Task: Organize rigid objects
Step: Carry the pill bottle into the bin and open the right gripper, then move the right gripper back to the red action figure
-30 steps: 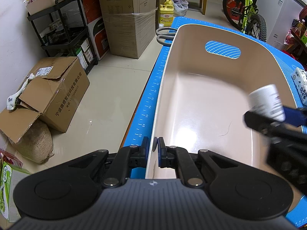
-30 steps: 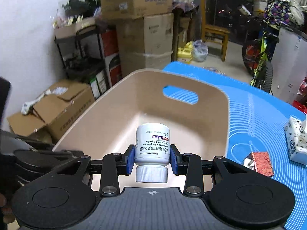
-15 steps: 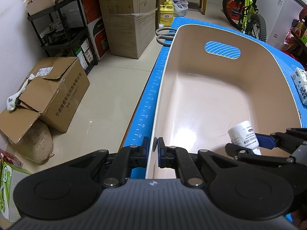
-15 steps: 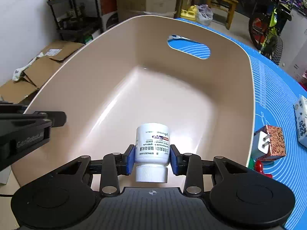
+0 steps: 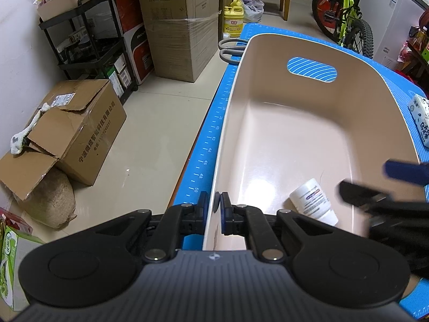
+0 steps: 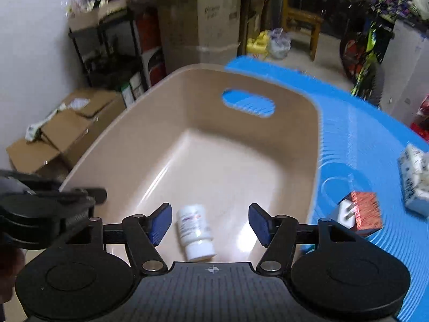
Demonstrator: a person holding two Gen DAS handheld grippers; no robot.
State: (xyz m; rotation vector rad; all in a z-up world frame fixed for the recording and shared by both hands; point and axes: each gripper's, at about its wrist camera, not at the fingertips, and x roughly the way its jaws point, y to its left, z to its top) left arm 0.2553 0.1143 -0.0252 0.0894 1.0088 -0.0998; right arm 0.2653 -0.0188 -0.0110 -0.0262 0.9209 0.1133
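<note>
A beige plastic bin [image 5: 268, 139] [image 6: 268, 139] with a handle slot stands on a blue mat. My left gripper [image 5: 214, 208] is shut on the bin's near rim. A white pill bottle [image 5: 312, 201] [image 6: 195, 230] lies on its side on the bin floor, at the near end, cap toward me. Above it, my right gripper [image 6: 209, 224] has its jaws opening; the bottle shows between the blue pads, but neither pad touches it. In the left wrist view the right gripper [image 5: 367, 179] is a blurred shape over the bin's right side.
On the blue mat [image 6: 356, 139] right of the bin lie an orange-red charger plug [image 6: 359, 212] and a tissue pack [image 6: 414, 179] [image 5: 422, 123]. Grey scissors handles [image 5: 230, 48] rest at the bin's far left corner. Cardboard boxes, shelves and a bicycle stand on the floor beyond.
The right gripper carried the bottle down into the bin, let go of it and drew back. The bottle now lies on the bin floor. The left gripper has kept still.
</note>
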